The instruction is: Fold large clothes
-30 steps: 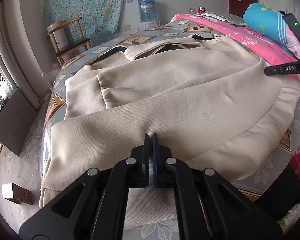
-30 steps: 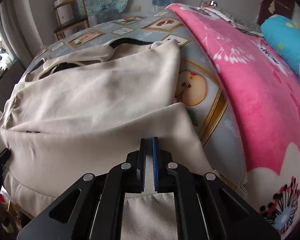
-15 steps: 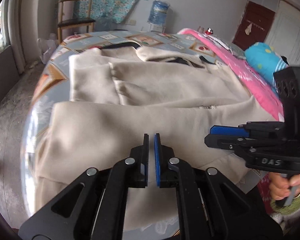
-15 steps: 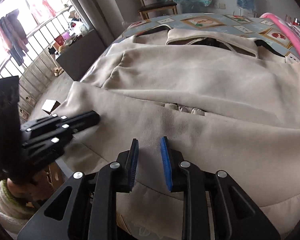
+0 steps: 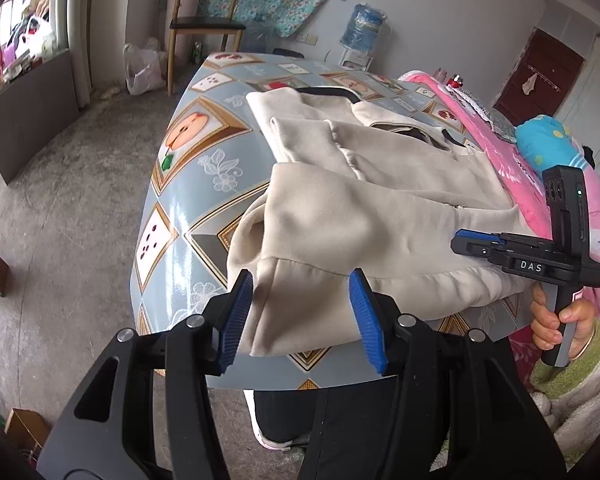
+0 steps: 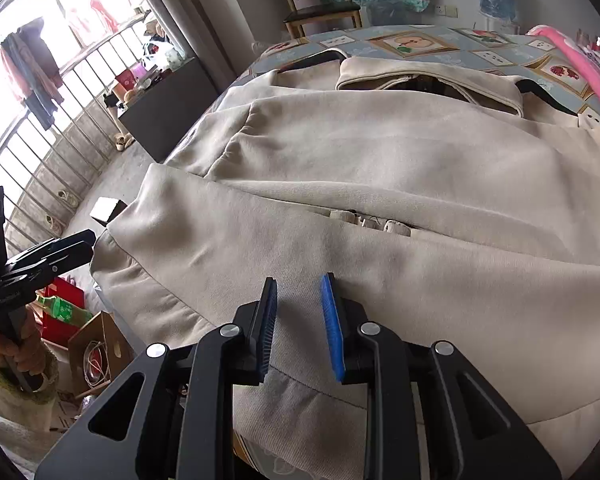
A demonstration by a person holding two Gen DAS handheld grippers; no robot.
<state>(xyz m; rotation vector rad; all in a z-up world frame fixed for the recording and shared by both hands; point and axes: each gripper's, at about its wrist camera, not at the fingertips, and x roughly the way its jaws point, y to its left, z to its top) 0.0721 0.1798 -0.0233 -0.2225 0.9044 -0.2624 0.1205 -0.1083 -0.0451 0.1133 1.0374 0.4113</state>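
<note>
A large cream jacket (image 5: 380,208) lies folded on a table with a blue patterned cloth (image 5: 188,184); a black hanger (image 6: 320,56) sits under its collar. My left gripper (image 5: 301,276) is at the near left corner of the table. Its jaws are opening and stand wide apart, with the jacket's drooping corner between them and the blue pads not pressing it. My right gripper (image 6: 299,280) hovers open by a narrow gap over the hem, with nothing pinched. Each gripper shows in the other view: the right gripper (image 5: 460,240) at the right hem, the left gripper (image 6: 88,240) at the jacket's left edge.
A pink blanket (image 5: 512,168) and a blue pillow (image 5: 548,144) lie along the far right of the table. A wooden chair (image 5: 204,24) and a water bottle (image 5: 362,28) stand behind. A grey cabinet (image 5: 24,108) and a cardboard box (image 6: 100,340) are on the floor. A person's legs (image 5: 340,420) are at the table's near edge.
Both grippers were shut on the cream fabric a second ago and have let it go. The left moved to the jacket's left corner and opened wide; the right shifted left, then held still.
</note>
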